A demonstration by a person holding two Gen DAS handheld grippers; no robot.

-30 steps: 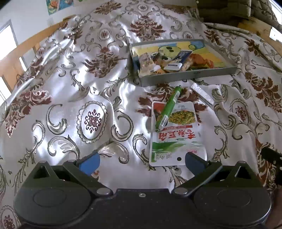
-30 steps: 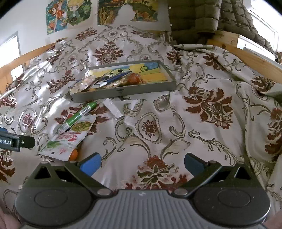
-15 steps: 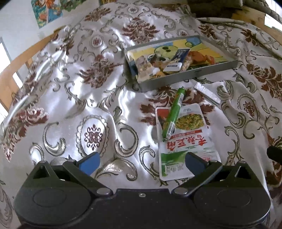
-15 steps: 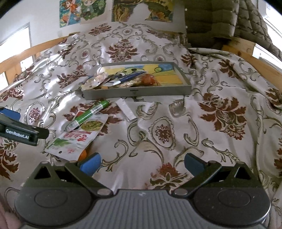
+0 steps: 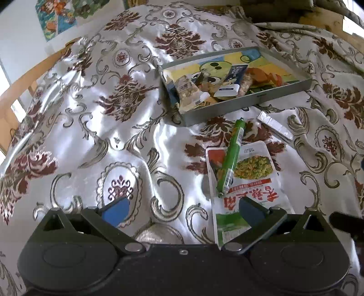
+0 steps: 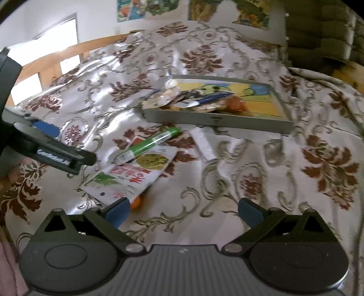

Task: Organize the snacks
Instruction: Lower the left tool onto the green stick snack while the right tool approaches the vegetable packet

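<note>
On bed, 1 o'clock of my left gripper: green stick atop pouch; my fingers apart, both grippers empty.

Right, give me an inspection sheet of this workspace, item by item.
Surface: bedspread, shiny, floral, wrinkled.
Job's things: grey tray holding several snack packs; green stick lying across the white pouch; silver sachet beside them, nearer the tray; small orange item peeking from under the pouch.
Clutter: nothing seen.
Grippers: left gripper open, hovering beside the pouch; right gripper open, empty.
Cables: nothing seen.
Surroundings: posters on the wall, wooden bed rail, quilted jacket.
</note>
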